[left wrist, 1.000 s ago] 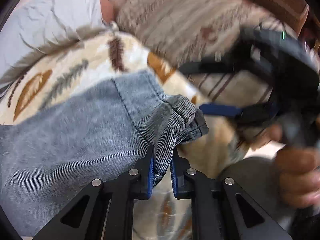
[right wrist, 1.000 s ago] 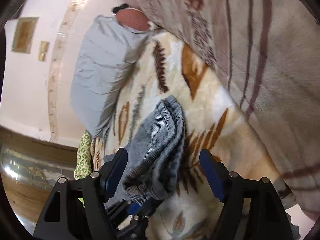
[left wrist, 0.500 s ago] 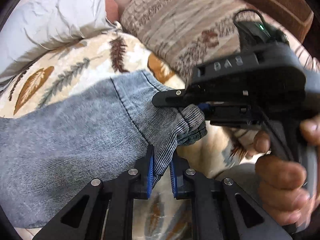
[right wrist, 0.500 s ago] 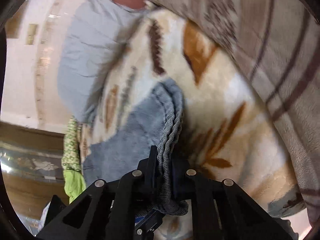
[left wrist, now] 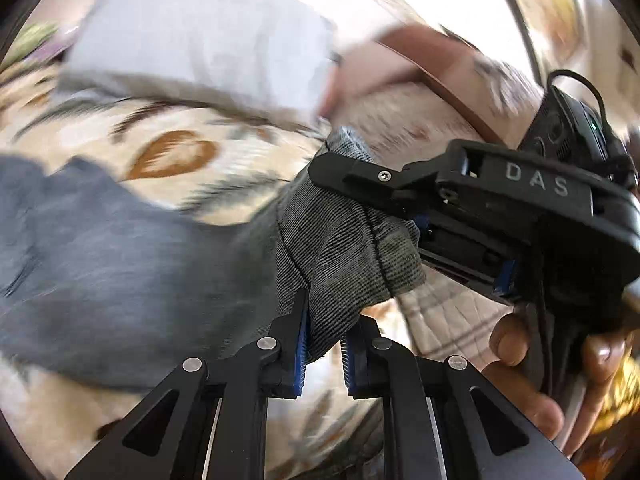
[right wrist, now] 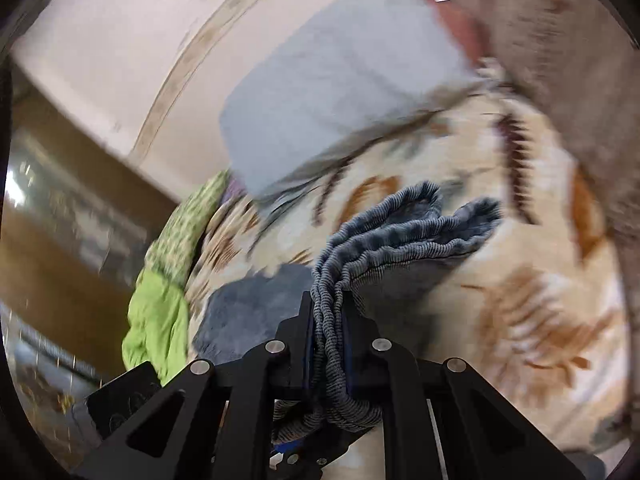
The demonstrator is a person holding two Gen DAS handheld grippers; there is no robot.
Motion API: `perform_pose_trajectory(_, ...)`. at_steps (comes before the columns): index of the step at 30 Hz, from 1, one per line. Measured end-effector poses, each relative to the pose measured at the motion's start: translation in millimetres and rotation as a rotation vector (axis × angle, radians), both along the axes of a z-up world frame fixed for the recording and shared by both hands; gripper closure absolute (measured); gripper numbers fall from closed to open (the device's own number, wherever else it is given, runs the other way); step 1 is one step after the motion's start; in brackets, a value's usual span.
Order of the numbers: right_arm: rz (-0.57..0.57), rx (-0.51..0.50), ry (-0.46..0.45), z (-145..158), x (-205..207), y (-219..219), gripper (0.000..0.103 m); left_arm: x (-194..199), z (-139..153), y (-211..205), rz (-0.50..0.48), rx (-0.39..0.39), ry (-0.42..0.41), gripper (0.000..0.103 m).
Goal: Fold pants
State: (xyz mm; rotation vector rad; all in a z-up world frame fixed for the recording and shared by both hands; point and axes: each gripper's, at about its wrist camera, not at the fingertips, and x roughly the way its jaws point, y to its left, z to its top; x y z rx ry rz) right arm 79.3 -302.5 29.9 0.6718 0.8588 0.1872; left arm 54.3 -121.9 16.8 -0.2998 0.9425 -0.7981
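Note:
Grey-blue denim pants (left wrist: 132, 248) trail off to the left over a cream blanket with a leaf print (left wrist: 120, 148). My left gripper (left wrist: 325, 354) is shut on a ribbed edge of the pants (left wrist: 340, 248), which bunches up just ahead of its blue pads. The other gripper (left wrist: 496, 196), held by a hand (left wrist: 532, 368), comes in from the right and pinches the same bunch. In the right wrist view my right gripper (right wrist: 329, 332) is shut on the elastic waistband (right wrist: 332, 320). The rest of the pants (right wrist: 408, 232) hangs forward in folds over the blanket (right wrist: 532, 300).
A pale grey pillow (left wrist: 208, 44) (right wrist: 340, 76) lies at the head of the bed, beside a brown patterned cover (left wrist: 432, 120) (right wrist: 580, 92). Green cloth (right wrist: 160, 308) hangs off the bed's left edge. Beyond it are a wooden floor (right wrist: 52, 216) and a wall (right wrist: 100, 52).
The right gripper closed on the waistband from wide open. Both grippers then rose and rolled, lifting the pants' edge off the blanket; the pillow now sits nearer the middle of both views.

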Motion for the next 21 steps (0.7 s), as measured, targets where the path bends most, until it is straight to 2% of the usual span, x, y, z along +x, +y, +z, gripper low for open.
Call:
perform_pose_trajectory(5,0.149,-0.011,0.044,-22.7,46.3,82.2,0.092,32.8,-27.3,72.9,0.124,-0.004,0.117,0.091)
perform_pose_trajectory(7,0.182,-0.005,0.079,-40.9,65.1,108.0,0.092,47.6,-48.3,100.5,0.174,0.006,0.166,0.09)
perform_pose_trajectory(10,0.211,0.025,0.139,-80.8,89.3,137.8,0.083,64.6,-83.9,121.5,0.197,0.007,0.26,0.09)
perform_pose_trajectory(13,0.2,0.076,0.212,-110.9,95.7,144.1,0.072,71.5,-111.2,133.8,0.227,0.023,0.331,0.089)
perform_pose_trajectory(15,0.192,0.088,0.198,-109.4,90.1,139.4,0.06,72.7,-116.0,138.9,0.217,-0.004,0.372,0.081)
perform_pose_trajectory(16,0.184,0.074,0.179,-102.8,85.1,137.2,0.051,72.5,-114.6,141.3,0.215,-0.016,0.377,0.075)
perform_pose_trajectory(17,0.167,0.045,0.154,-93.8,78.1,131.1,0.047,72.7,-112.5,143.9,0.216,-0.026,0.375,0.069)
perform_pose_trajectory(19,0.117,-0.008,0.114,-78.2,61.6,112.5,0.046,70.2,-106.7,154.6,0.22,-0.042,0.37,0.058)
perform_pose_trajectory(21,0.045,-0.031,0.112,-73.9,40.7,86.3,0.046,70.0,-101.3,168.6,0.258,-0.042,0.347,0.055)
